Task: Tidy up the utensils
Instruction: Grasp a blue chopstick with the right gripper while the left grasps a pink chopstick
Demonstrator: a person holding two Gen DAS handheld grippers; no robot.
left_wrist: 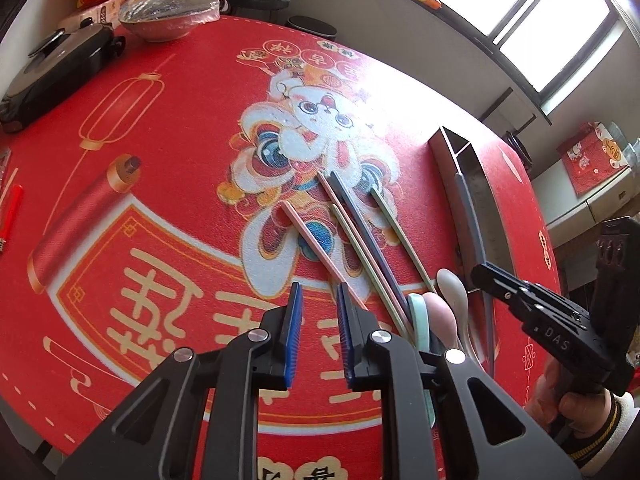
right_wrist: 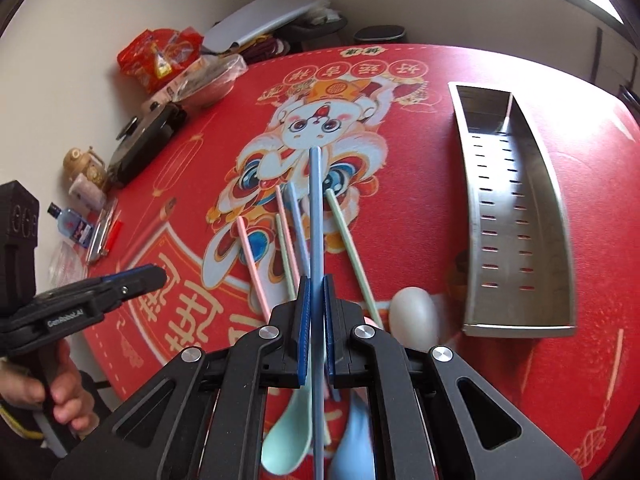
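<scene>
My right gripper [right_wrist: 316, 286] is shut on a blue chopstick [right_wrist: 315, 208] and holds it above the red mat, pointing away. Several pink, green and blue chopsticks [right_wrist: 288, 240] lie on the mat below it; they also show in the left wrist view [left_wrist: 360, 236]. A white spoon [right_wrist: 412, 316], a green spoon [right_wrist: 284, 440] and a blue spoon [right_wrist: 352, 448] lie near the front. A steel utensil tray [right_wrist: 516, 208] stands to the right, with nothing in it. My left gripper [left_wrist: 318, 300] is open and empty above the mat, left of the chopsticks.
A black lidded pan [left_wrist: 52, 76] and a covered bowl [left_wrist: 168, 16] stand at the far left of the round table. Snack bags [right_wrist: 160, 56], a small bottle [right_wrist: 74, 226] and a red lighter [left_wrist: 10, 212] lie along the left edge.
</scene>
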